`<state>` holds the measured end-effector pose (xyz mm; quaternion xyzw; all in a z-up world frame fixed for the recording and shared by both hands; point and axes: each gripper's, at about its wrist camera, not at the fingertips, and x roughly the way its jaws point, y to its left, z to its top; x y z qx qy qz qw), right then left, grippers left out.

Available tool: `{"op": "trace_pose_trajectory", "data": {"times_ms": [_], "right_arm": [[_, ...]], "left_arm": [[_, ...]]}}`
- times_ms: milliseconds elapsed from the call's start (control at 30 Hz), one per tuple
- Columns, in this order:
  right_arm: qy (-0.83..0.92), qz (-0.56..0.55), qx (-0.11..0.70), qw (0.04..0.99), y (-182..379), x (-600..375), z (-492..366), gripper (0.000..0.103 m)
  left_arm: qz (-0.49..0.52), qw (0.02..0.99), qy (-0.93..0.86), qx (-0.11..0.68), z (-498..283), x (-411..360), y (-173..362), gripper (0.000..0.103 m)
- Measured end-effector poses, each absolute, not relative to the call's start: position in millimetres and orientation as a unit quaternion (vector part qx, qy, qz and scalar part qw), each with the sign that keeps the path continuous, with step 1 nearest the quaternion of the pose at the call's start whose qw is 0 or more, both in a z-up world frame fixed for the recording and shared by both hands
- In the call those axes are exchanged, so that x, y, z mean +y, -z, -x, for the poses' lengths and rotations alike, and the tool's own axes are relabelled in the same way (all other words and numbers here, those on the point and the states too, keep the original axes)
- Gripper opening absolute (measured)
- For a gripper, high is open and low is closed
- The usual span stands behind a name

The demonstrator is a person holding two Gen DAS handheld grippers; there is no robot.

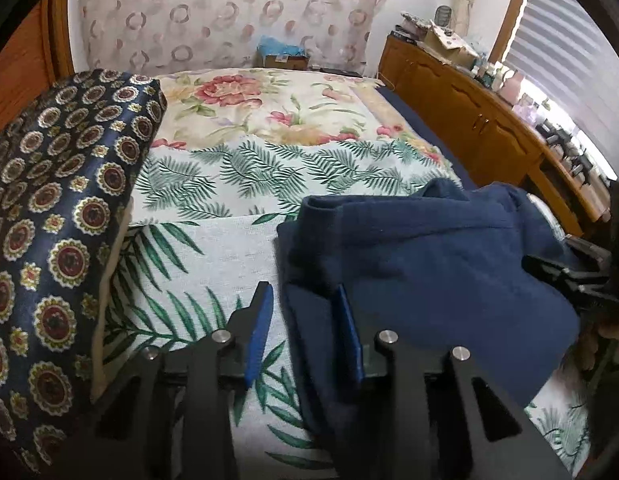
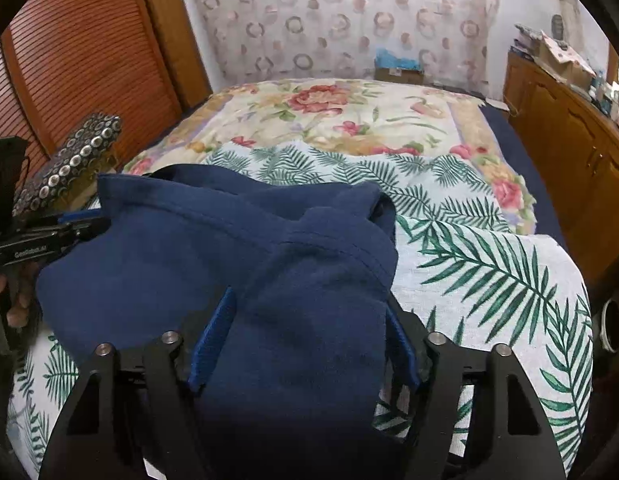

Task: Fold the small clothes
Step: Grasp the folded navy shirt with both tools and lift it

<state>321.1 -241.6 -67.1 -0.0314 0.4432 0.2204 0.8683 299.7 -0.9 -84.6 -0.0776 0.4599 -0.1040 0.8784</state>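
A dark blue garment [image 2: 213, 264] lies bunched on the near end of the bed [image 1: 237, 240], on the palm-leaf cover. The left gripper [image 1: 305, 312] has its fingers [image 1: 259, 320] partly apart at the cloth's left edge; one finger is bare over the cover, the other is against the cloth, and I cannot tell if they pinch it. The right gripper [image 2: 309, 320] has its fingers [image 2: 213, 340] wide apart with a thick fold of the cloth between them. A patterned cushion [image 1: 57, 216] sits close on the left. The far half of the bed is open. A wooden cabinet [image 1: 481, 120] runs along the right side.
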Motion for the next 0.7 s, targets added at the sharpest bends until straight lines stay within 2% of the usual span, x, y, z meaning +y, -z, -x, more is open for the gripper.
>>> {"op": "trace_pose_trajectory", "data": {"times_ms": [100, 200, 233, 267, 333, 433, 700], "right_arm": [[-0.235, 0.027, 0.442, 0.865, 68, -241, -319, 0.058], [-0.255, 0.015, 0.443, 0.859, 68, -239, -319, 0.038], [-0.258, 0.014, 0.443, 0.858, 68, -238, -319, 0.030], [-0.265, 0.011, 0.443, 0.856, 68, -238, -319, 0.027], [-0.273, -0.001, 0.444, 0.854, 68, -241, -320, 0.021], [-0.278, -0.005, 0.429, 0.859, 62, -242, -315, 0.016], [-0.291, 0.027, 0.356, 0.887, 14, -233, -286, 0.014]], "left_arm": [[0.115, 0.868, 0.128, 0.465, -305, 4, 85, 0.031], [0.132, 0.863, 0.136, 0.468, -305, 7, 85, 0.029], [0.133, 0.863, 0.136, 0.468, -305, 8, 85, 0.023], [0.135, 0.862, 0.137, 0.469, -305, 8, 85, 0.011], [0.145, 0.860, 0.150, 0.466, -302, 8, 84, 0.006], [0.148, 0.874, 0.155, 0.437, -288, 8, 68, 0.005], [0.142, 0.910, 0.166, 0.351, -237, 12, 5, 0.005]]}}
